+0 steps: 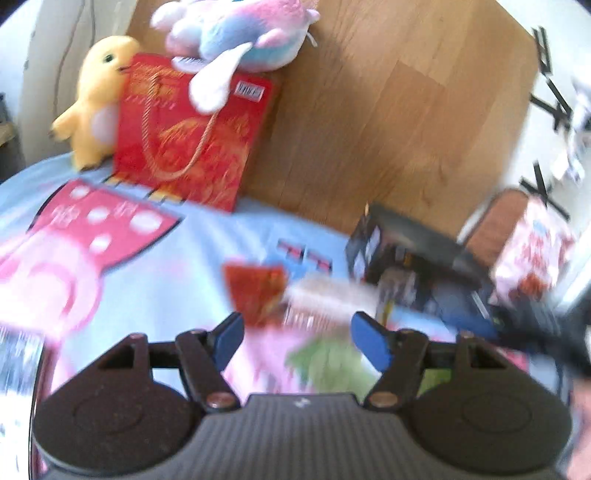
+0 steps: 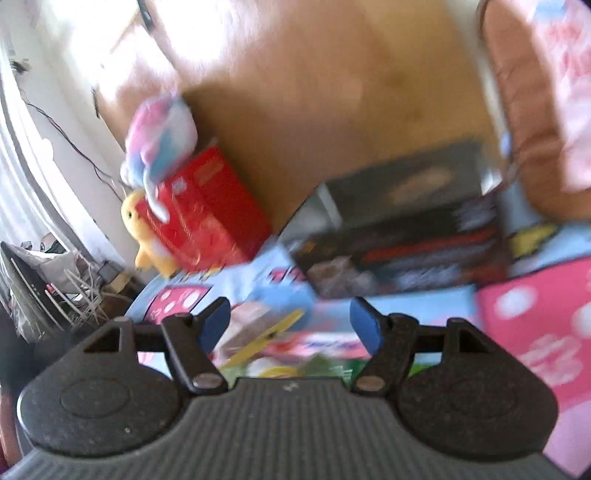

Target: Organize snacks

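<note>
Red snack pkt [image 1: 256, 295] flat on blue bedsheet [image 1: 207, 236], blurred pkts beside, near black box [image 1: 413, 254].

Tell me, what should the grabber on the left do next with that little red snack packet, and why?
Probably ease the left gripper forward and down onto the red snack packet. Its jaws stand open with nothing between them, and the packet lies on the bedspread just ahead. The picture is blurred, so slowing down first seems wise.

Against a wooden headboard [image 1: 388, 110] at twelve o'clock, on a blue cartoon-print bedsheet [image 1: 177, 266]: red gift bag [image 1: 192, 136] at eleven o'clock; yellow plush [image 1: 96, 99] touching its left edge; pink-and-blue plush [image 1: 236, 33] lying on top; brown-edged patterned pillow [image 1: 524, 240] at two o'clock.
</note>
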`<act>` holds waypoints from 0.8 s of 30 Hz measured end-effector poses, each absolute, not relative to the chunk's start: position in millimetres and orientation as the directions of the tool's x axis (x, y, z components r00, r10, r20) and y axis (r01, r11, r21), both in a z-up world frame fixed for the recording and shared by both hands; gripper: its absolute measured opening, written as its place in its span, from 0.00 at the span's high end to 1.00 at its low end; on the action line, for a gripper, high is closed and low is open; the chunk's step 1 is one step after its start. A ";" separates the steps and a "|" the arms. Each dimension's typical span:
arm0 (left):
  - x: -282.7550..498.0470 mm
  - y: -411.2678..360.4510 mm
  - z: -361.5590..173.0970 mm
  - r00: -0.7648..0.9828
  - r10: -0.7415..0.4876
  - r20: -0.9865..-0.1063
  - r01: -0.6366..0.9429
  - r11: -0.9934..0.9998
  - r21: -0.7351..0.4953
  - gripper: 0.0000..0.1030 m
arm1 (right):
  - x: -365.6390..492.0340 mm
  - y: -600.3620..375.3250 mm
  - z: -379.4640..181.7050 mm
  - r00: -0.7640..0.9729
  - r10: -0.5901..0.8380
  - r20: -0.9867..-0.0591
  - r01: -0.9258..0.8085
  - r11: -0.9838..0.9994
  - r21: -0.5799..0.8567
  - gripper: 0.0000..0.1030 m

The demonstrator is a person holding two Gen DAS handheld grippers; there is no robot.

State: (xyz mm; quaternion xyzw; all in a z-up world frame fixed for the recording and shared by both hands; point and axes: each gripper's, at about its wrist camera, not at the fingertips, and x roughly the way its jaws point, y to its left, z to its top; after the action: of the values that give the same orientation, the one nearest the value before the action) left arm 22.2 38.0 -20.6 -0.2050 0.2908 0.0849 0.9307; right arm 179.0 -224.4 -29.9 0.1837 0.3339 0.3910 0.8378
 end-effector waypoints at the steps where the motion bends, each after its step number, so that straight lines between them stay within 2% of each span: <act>1: 9.7 32.5 -27.9 0.815 0.043 -0.578 -0.268 0.912 -0.310 0.36 | 183.9 -211.9 -34.6 0.444 0.787 -0.429 -0.522 0.616 0.590 0.29; 4: -16.5 17.5 -38.6 0.808 0.054 -0.587 -0.248 0.935 -0.255 0.36 | 192.6 -183.8 -42.8 0.406 0.782 -0.473 -0.518 0.623 0.585 0.28; 8: -35.1 20.6 -51.7 0.800 0.012 -0.599 -0.228 0.931 -0.286 0.36 | 209.6 -152.8 -58.4 0.417 0.728 -0.545 -0.492 0.685 0.537 0.24; 9: -37.3 22.3 -54.3 0.796 0.003 -0.605 -0.226 0.929 -0.294 0.36 | 207.9 -149.2 -57.3 0.420 0.725 -0.546 -0.509 0.686 0.520 0.30; 10: -37.4 24.3 -56.1 0.792 0.000 -0.611 -0.229 0.927 -0.297 0.36 | 208.0 -145.3 -60.0 0.372 0.750 -0.546 -0.515 0.656 0.551 0.43; 11: -41.2 24.3 -57.6 0.790 0.002 -0.613 -0.231 0.927 -0.295 0.36 | 205.8 -147.7 -59.2 0.346 0.774 -0.530 -0.512 0.629 0.585 0.50; 14: -49.7 26.6 -57.8 0.798 0.010 -0.603 -0.234 0.927 -0.294 0.36 | 185.2 -153.9 -47.8 0.336 0.797 -0.503 -0.563 0.598 0.571 0.63; 18: -57.4 24.8 -56.6 0.809 -0.001 -0.587 -0.212 0.932 -0.294 0.35 | 141.0 -187.4 -24.8 0.333 0.822 -0.461 -0.610 0.561 0.560 0.67; 24: -60.9 -2.1 -59.9 0.806 -0.106 -0.583 -0.085 0.953 -0.291 0.34 | 78.1 -257.5 -17.5 0.305 0.838 -0.453 -0.617 0.536 0.576 0.69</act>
State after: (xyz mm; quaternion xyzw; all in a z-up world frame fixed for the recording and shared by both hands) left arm -60.9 -2.1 -59.9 -0.1531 0.3116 -0.0058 0.9378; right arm 78.1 -257.5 -17.5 0.1488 0.3711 0.4580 0.7940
